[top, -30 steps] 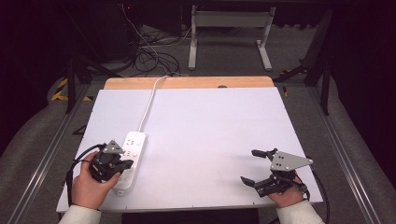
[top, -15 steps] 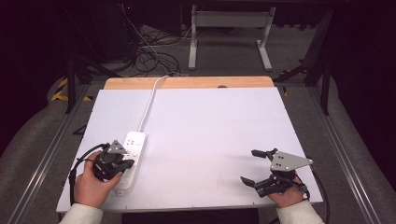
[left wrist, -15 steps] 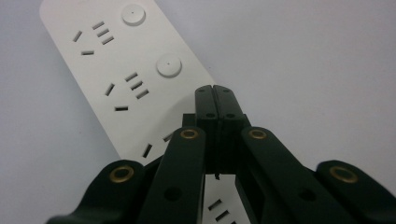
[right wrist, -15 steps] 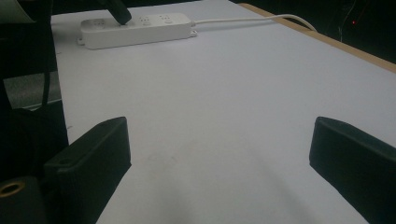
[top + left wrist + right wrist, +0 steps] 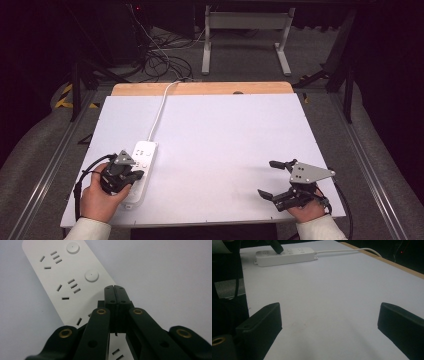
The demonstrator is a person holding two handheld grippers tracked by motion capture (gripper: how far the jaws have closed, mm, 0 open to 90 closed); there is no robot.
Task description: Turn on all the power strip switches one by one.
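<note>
Dark floor and tangled cables ring a white desk (image 5: 225, 130) with a wooden far edge. On its left side lies a white power strip (image 5: 142, 160), its cord (image 5: 159, 112) running off the far edge. The left gripper (image 5: 115, 291), jaws pressed together, hovers with its tips over the strip's near sockets, close to a round switch button (image 5: 91, 275); whether it touches the casing is hard to tell. The right gripper (image 5: 272, 179) rests at the desk's near right, jaws spread wide and empty. Judging by this, pressing a switch is in hand; next calls for aligning the closed tips on the button and pushing straight down.
</note>
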